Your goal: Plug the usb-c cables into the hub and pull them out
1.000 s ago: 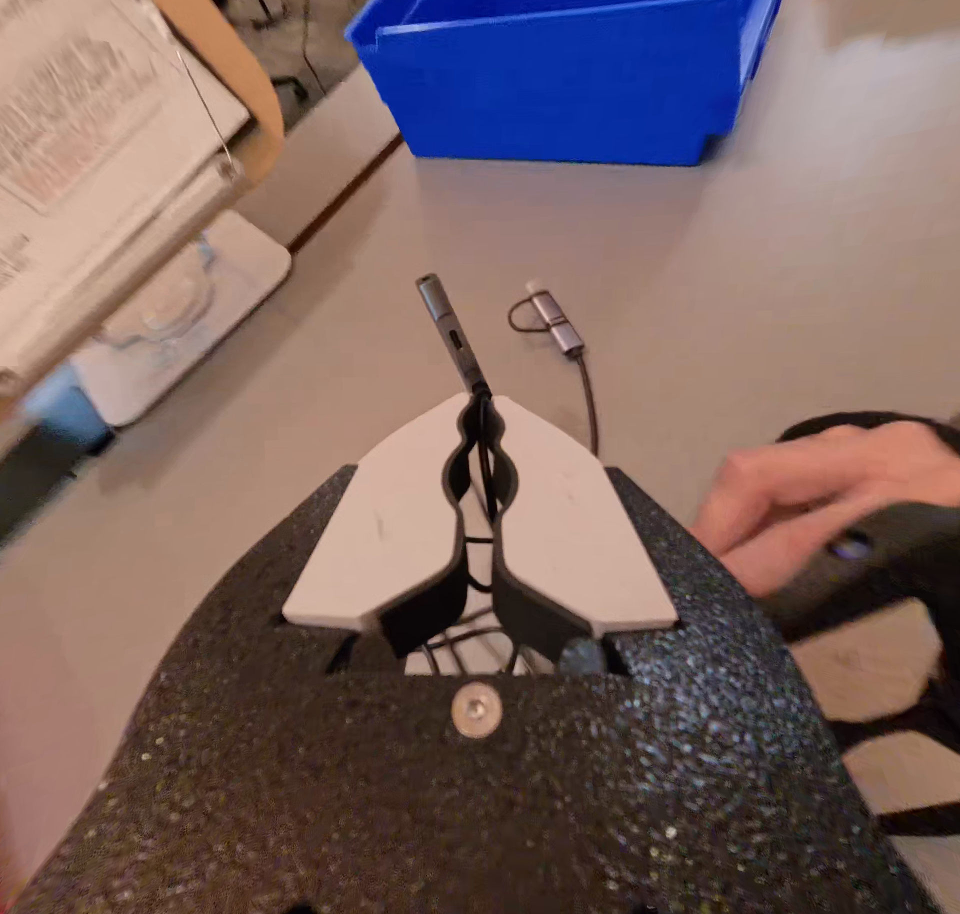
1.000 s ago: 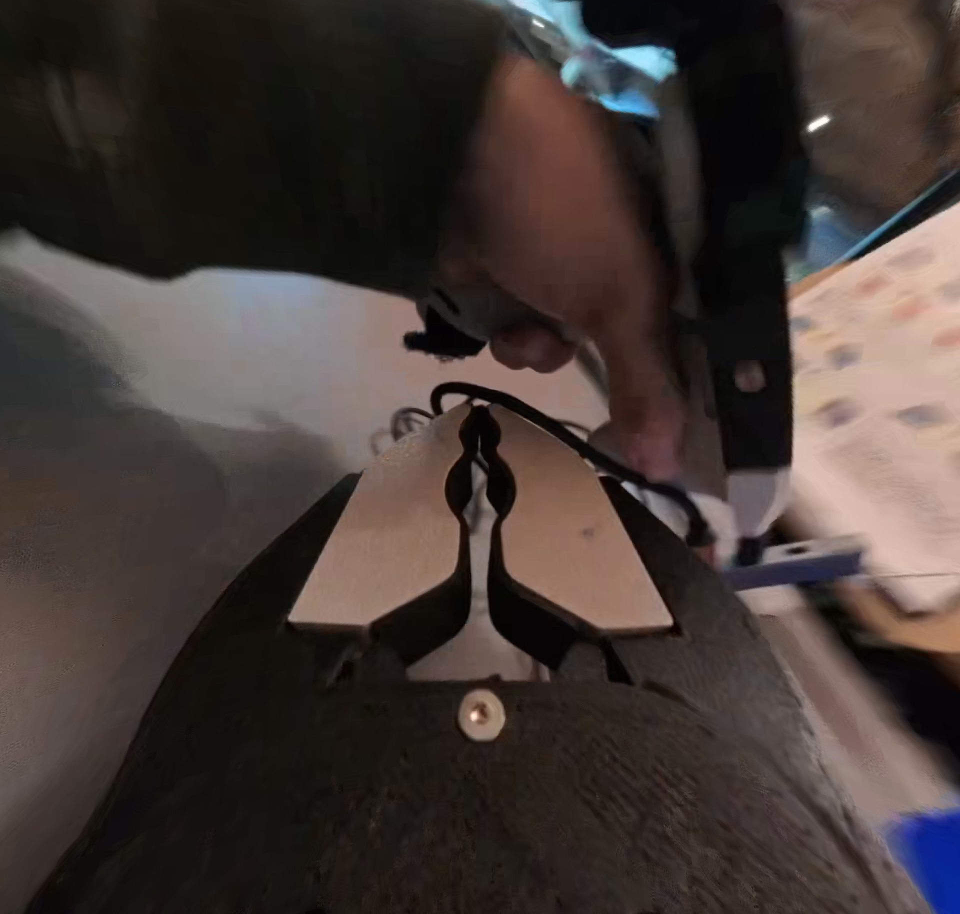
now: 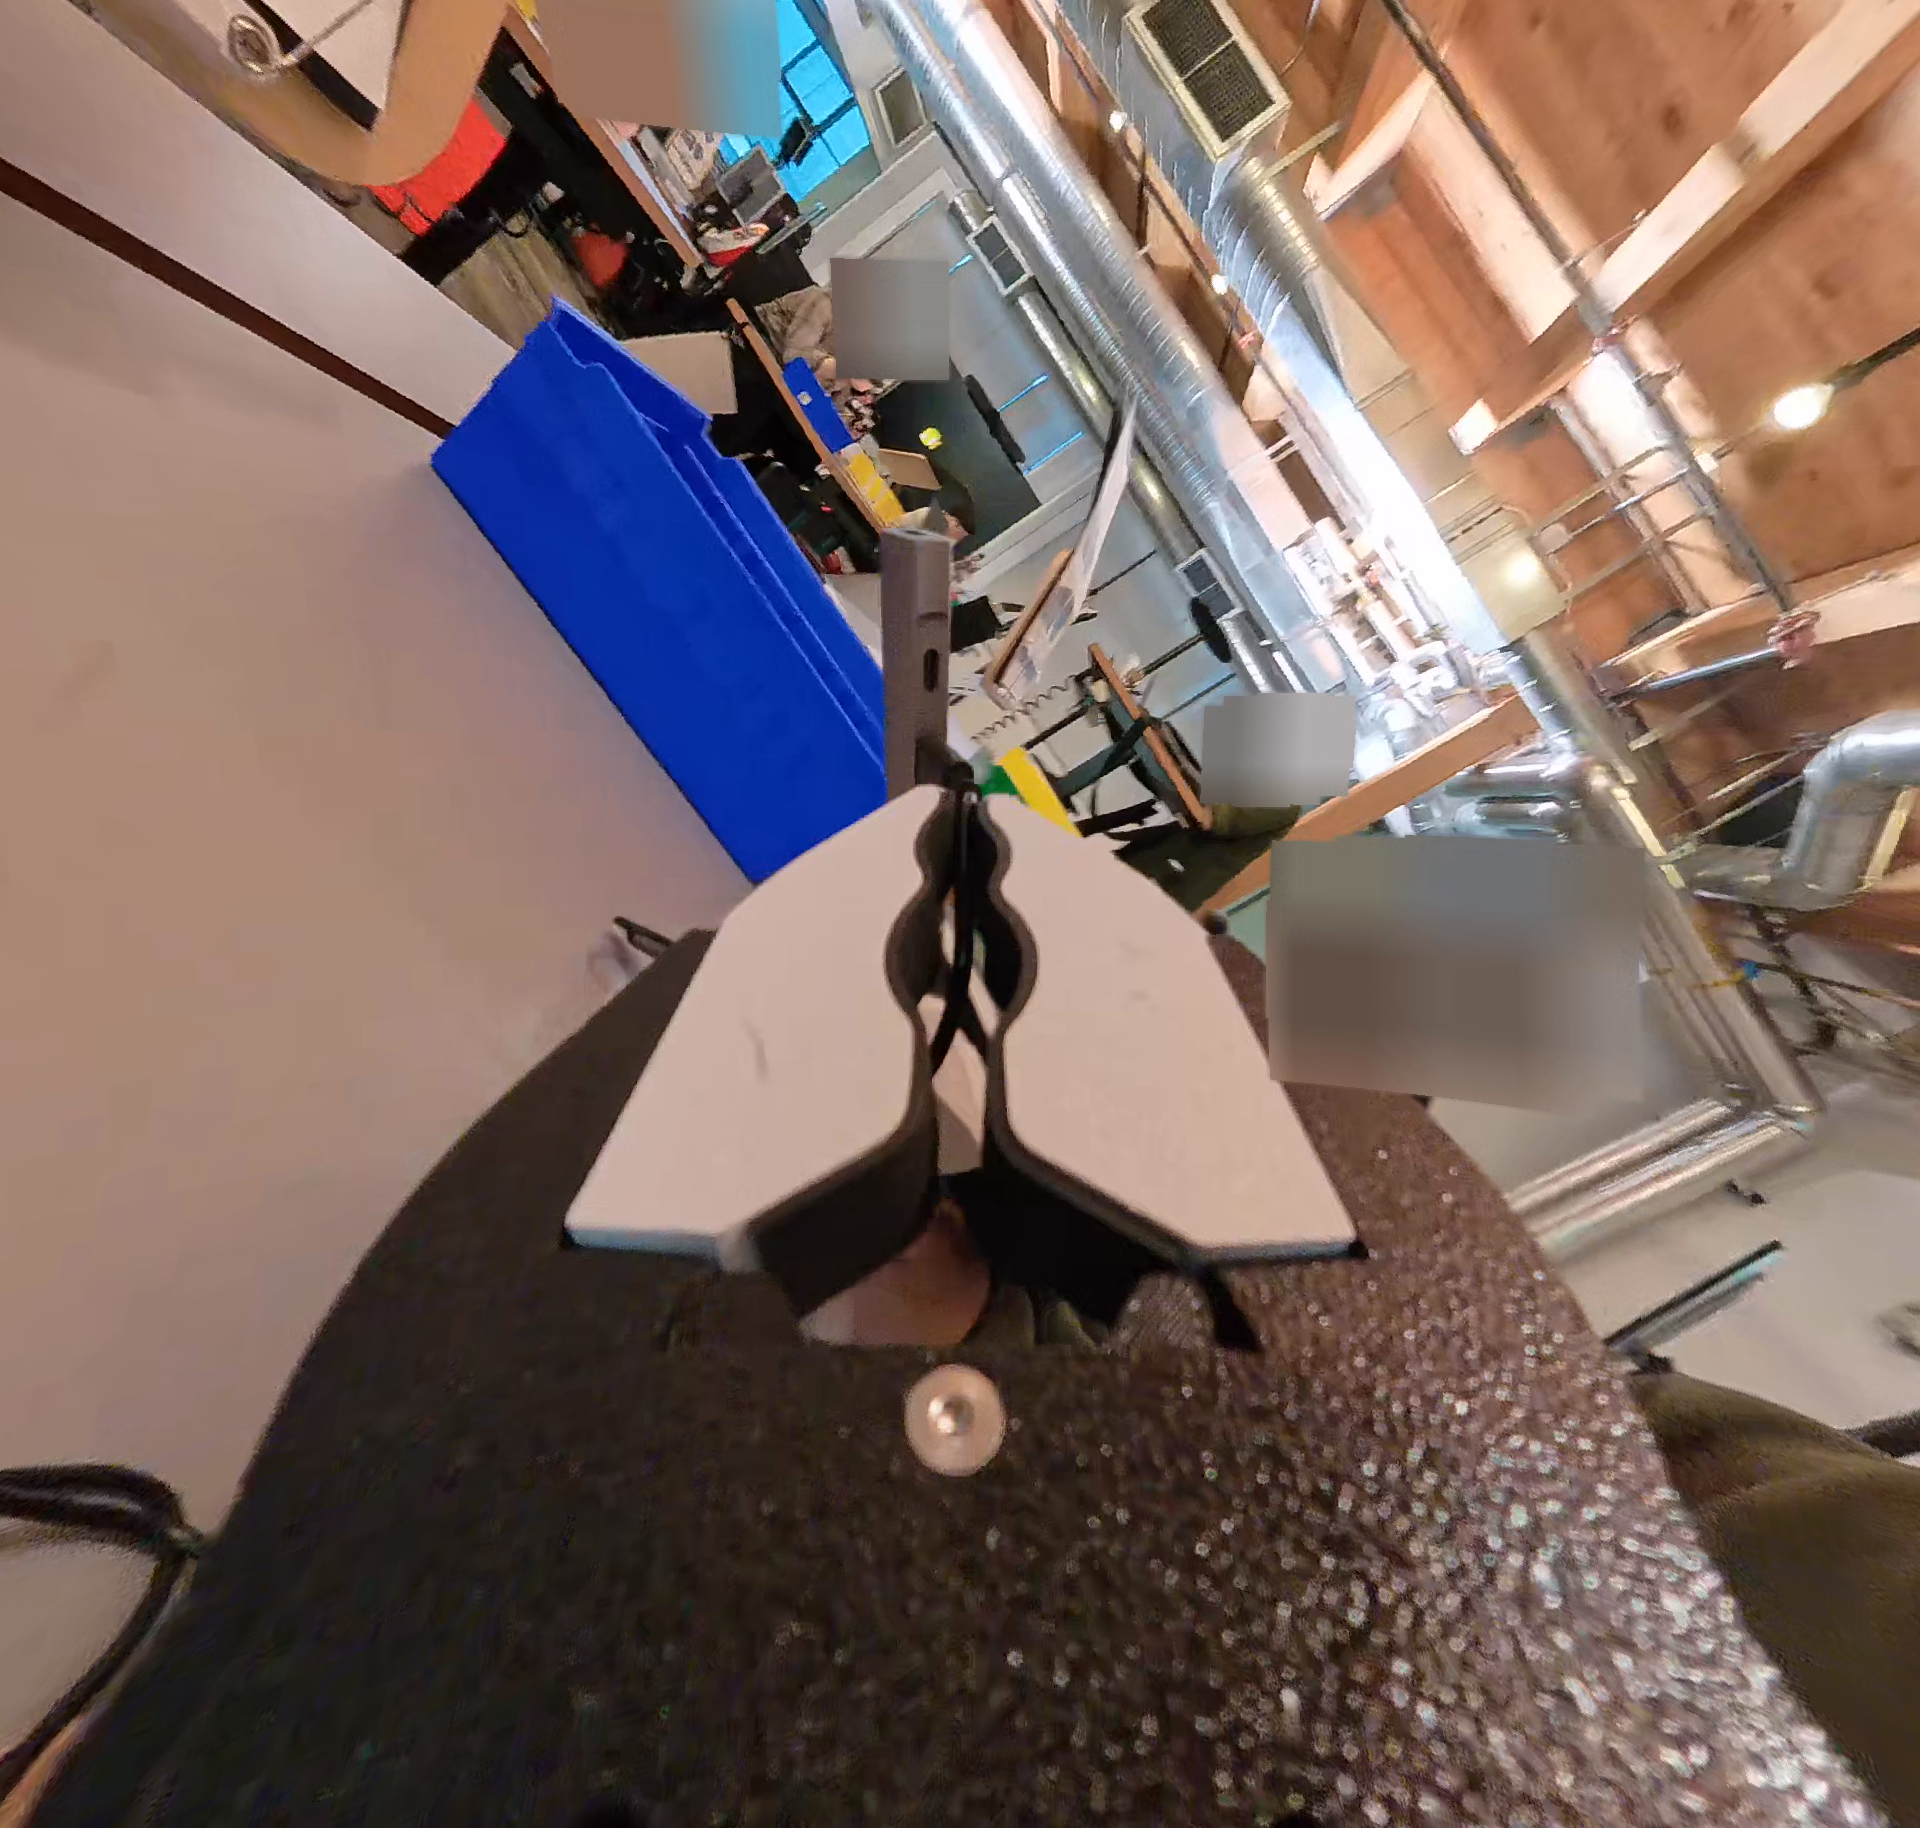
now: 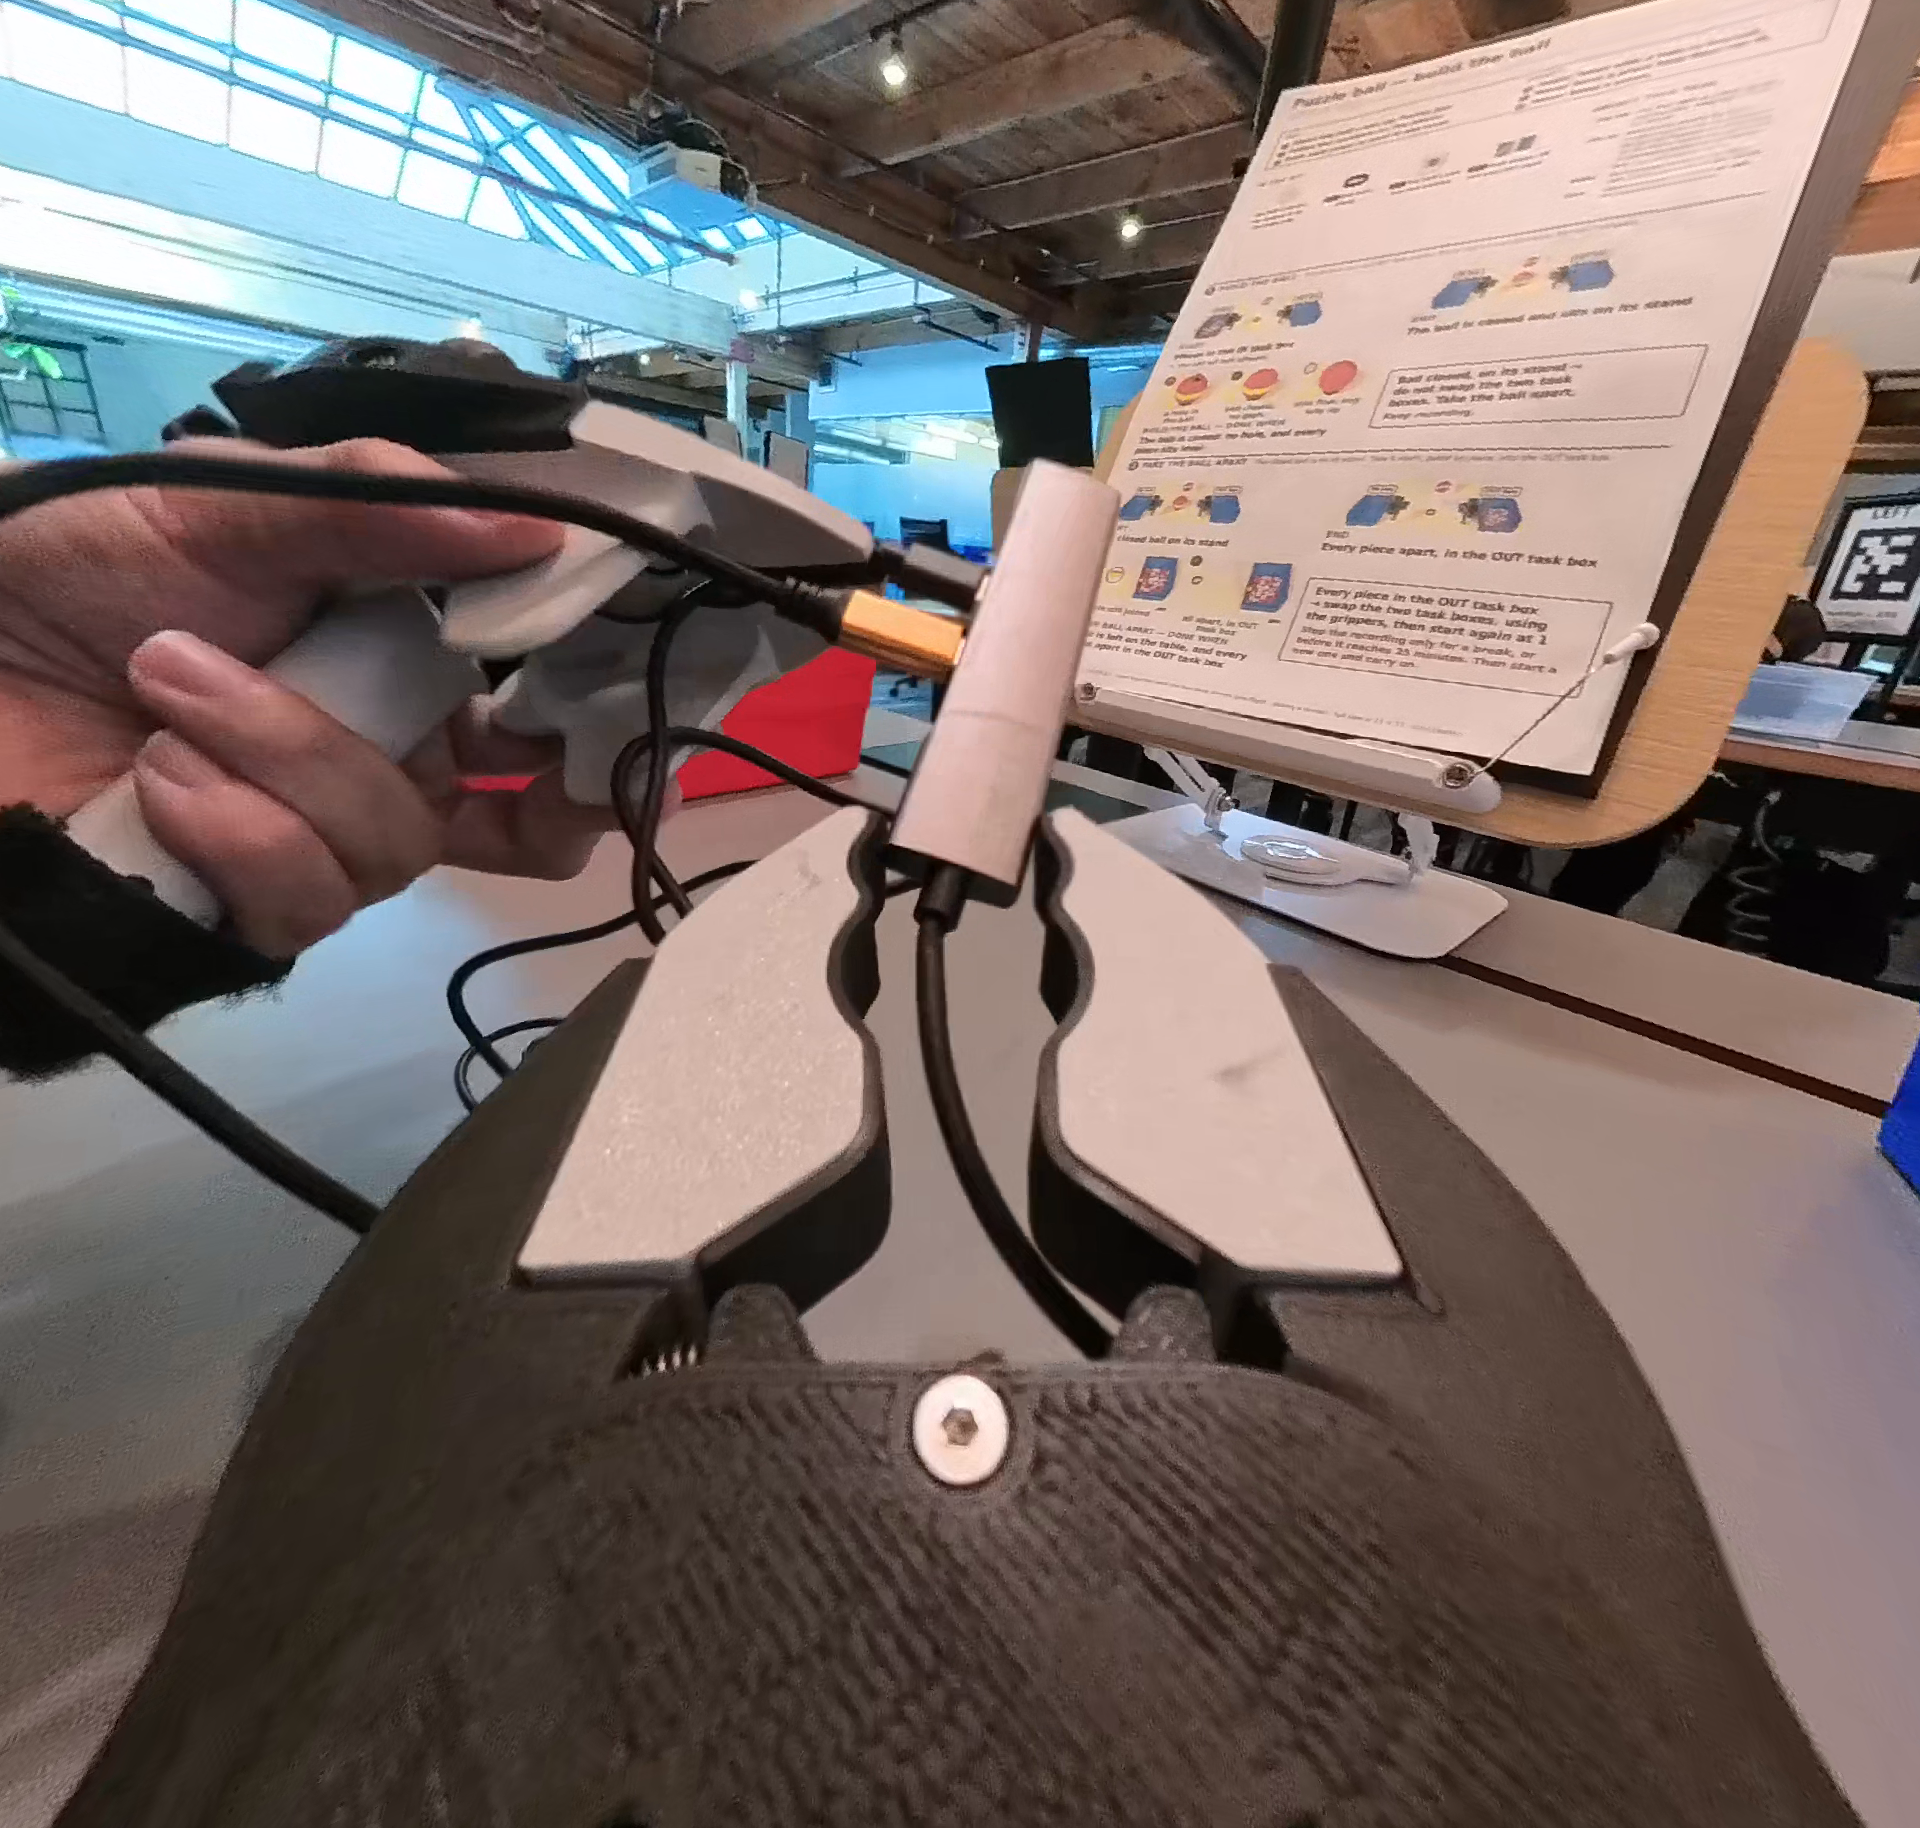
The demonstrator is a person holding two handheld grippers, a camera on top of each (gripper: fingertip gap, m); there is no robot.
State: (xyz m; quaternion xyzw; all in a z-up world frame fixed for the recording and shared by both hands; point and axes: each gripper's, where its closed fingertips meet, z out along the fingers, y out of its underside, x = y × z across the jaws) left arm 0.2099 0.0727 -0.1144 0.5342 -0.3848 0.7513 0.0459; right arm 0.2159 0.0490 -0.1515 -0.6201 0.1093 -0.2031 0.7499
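Above a grey worktop, the silver hub stands tilted in the air. Its lower end is clamped between the tips of the right gripper. The left gripper is pinched narrow on a black cable whose plug sits in the hub's side, just above a gold-sleeved plug. An instruction sheet stand rises behind, and a blue bin sits farther off.
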